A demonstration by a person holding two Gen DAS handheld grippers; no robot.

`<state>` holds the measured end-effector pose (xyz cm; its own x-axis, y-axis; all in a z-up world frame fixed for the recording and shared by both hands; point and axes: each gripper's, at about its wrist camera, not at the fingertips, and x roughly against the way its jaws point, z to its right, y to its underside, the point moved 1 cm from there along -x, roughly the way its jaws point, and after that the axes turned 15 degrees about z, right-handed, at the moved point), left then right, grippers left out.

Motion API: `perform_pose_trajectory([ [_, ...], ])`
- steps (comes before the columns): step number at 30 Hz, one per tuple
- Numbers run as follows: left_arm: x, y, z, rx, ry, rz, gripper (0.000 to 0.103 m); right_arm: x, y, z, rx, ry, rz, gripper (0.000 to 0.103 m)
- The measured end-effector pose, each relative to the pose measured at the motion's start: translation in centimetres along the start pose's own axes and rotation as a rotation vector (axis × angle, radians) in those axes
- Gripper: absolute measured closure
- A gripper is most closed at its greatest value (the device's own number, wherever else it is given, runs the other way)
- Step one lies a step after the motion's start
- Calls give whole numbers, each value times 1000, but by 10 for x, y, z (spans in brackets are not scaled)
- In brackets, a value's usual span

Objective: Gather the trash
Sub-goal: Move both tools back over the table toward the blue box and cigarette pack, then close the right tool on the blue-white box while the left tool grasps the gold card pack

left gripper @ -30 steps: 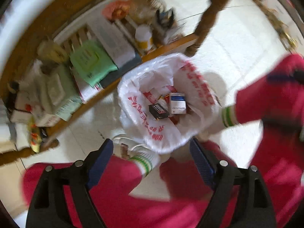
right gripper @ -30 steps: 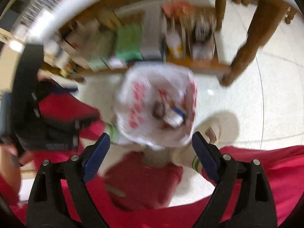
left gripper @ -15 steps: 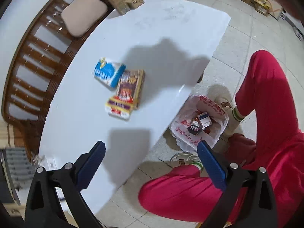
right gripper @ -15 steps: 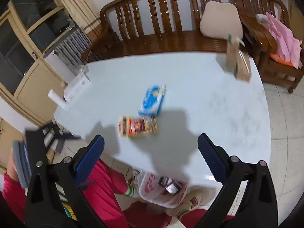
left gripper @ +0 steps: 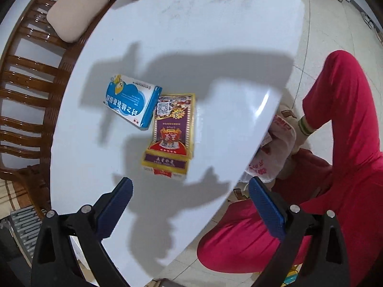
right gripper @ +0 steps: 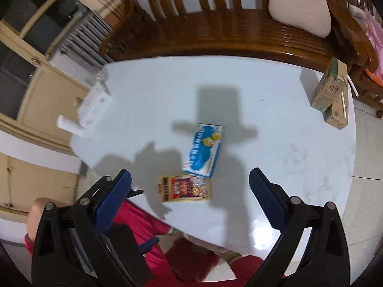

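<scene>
**Colours on and around the table**

From my seat I see a glossy white tabletop (left gripper: pixel 215 47) carrying a blue-and-white cardboard box (left gripper: pixel 130 100) printed with white characters and a yellow cartoon figure. Beside it lies a purple, red and gold-edged flat pack (left gripper: pixel 171 134) with a black-and-white square code. Two tan cardboard cartons (right gripper: pixel 331 95) show green trim. The slatted wooden bench (right gripper: pixel 215 31) is glossy brown, its cushion (right gripper: pixel 299 14) pale beige. My gripper pads (left gripper: pixel 117 203) are ribbed blue on black frames. The trousers (left gripper: pixel 347 143) are bright crimson; the white plastic bag (left gripper: pixel 270 157) bears red lettering.
</scene>
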<state>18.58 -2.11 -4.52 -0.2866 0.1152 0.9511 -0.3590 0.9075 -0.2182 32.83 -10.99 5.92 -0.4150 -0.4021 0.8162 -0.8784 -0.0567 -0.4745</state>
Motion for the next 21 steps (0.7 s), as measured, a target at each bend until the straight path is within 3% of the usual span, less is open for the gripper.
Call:
perform_pose_trajectory([
  [10, -39, -4, -7, -18, 55, -22, 8, -101, 0, -2, 51, 70, -210, 7],
  [21, -67, -3, -11, -28, 74, -51, 9, -171, 10, 0, 52, 95, -335, 7],
])
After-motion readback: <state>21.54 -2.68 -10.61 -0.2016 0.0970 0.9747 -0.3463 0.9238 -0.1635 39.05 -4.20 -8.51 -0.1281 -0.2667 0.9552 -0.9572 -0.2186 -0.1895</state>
